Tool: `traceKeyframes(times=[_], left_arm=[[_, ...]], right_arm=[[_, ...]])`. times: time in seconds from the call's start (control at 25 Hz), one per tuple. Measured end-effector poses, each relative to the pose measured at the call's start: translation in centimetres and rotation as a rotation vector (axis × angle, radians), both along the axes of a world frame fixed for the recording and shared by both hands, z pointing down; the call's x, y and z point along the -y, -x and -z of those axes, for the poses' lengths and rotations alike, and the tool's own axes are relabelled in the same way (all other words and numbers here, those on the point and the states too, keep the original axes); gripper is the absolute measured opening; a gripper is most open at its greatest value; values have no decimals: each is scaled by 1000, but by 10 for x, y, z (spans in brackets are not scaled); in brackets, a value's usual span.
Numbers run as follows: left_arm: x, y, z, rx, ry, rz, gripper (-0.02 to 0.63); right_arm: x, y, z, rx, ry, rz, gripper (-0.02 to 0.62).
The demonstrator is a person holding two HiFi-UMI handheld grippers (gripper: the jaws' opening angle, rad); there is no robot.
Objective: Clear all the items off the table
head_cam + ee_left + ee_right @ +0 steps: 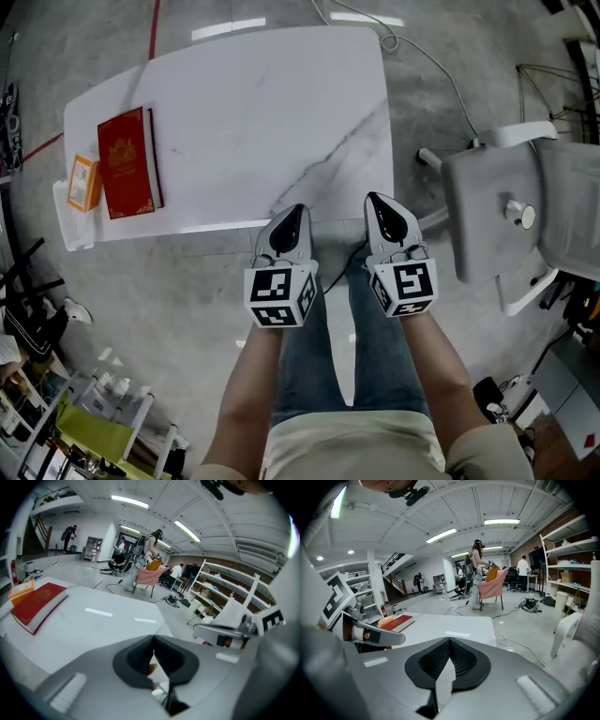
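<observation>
I'm holding left gripper point(297, 210) and right gripper point(374, 199) squeezed together, empty, at the table point(272, 112) edge, staging I guess; book point(128, 162) and box point(83, 182) sit far left.

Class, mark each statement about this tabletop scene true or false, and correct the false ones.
1. The red book lies on the white table. True.
2. The orange box sits on top of the book. False: it lies beside the book, toward the table's edge.
3. The left tongs hold the book. False: they are shut and empty, well apart from it.
4. The right tongs are shut with nothing between them. True.
</observation>
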State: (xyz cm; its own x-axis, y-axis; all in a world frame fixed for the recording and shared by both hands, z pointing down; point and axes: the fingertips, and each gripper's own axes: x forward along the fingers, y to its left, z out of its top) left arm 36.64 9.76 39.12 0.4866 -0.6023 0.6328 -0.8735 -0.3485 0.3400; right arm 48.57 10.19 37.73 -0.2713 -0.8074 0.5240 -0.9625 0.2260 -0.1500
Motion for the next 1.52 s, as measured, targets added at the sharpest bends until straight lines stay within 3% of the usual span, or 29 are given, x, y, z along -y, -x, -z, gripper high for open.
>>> traceKeyframes(times=[0.84,1.52], left_arm=[[4,185,-5,-2,17,196,9],[-3,320,-17,14,27,377,9]], right_arm=[[25,205,6,14,26,277,0],[45,319,8,6,24,392,0]])
